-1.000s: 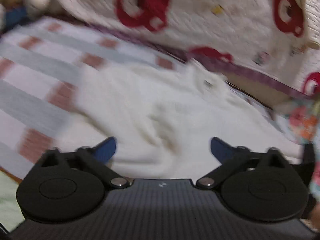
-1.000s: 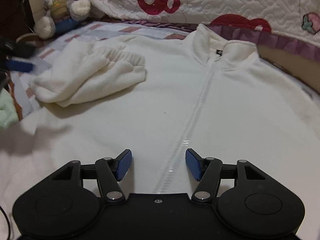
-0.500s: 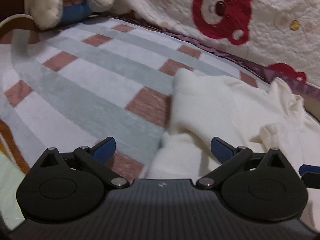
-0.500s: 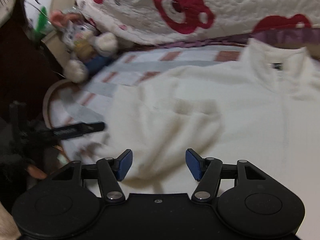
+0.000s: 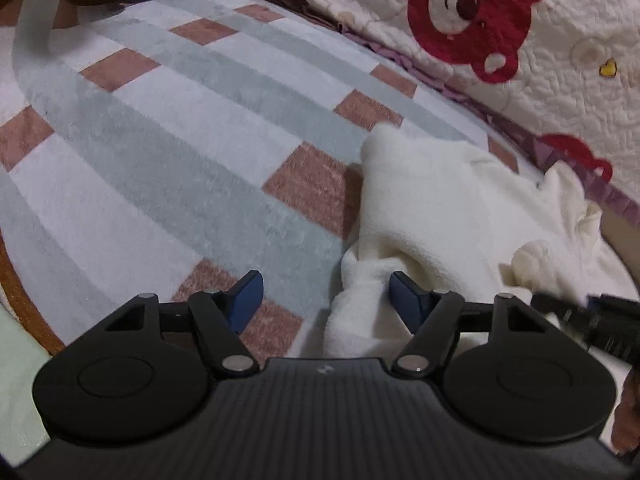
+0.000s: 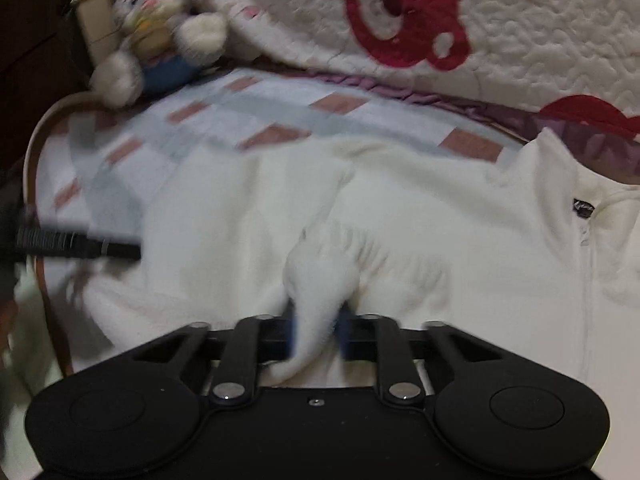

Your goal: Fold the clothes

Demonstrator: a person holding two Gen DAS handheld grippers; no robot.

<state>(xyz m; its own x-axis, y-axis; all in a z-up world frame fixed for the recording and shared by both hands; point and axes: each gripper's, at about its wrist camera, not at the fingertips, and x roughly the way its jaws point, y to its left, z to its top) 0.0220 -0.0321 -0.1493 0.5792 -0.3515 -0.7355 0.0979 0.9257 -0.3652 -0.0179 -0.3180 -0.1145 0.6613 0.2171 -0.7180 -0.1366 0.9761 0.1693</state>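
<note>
While the cream fleece jacket (image 6: 460, 216) is spread front-up on the checked blanket (image 5: 168, 128), its collar (image 6: 560, 160) and zip (image 6: 586, 280) are seen toward the right of the right wrist frame, with the body filling the centre. A bunched fold of its sleeve (image 6: 320, 280) is pinched between the jaws of the right gripper (image 6: 318, 334), which are closed on the fabric at lower centre of that frame. The left gripper (image 5: 326, 300) is held with its jaws apart; in the left wrist frame a ridge of the same sleeve is seen between the blue pads (image 5: 404, 294), against the right one and clear of the left, so no grip is made there. The right tool is also visible as a dark bar at the right edge of that frame.

As to progress, the jacket is judged unfolded in the main: the front panel lies flat and open, and only the sleeve on the left side of the frame is gathered over the body. The sleeve fold is judged to be in hand; the opposite sleeve lies outside both frames and cannot be assessed. Folding of the body is judged outstanding. Motion blur in the right wrist frame limits finer detail. A plush toy (image 6: 160, 48) and a quilt with red bears (image 5: 480, 20) are noted along the upper edge, clear of the work.
</note>
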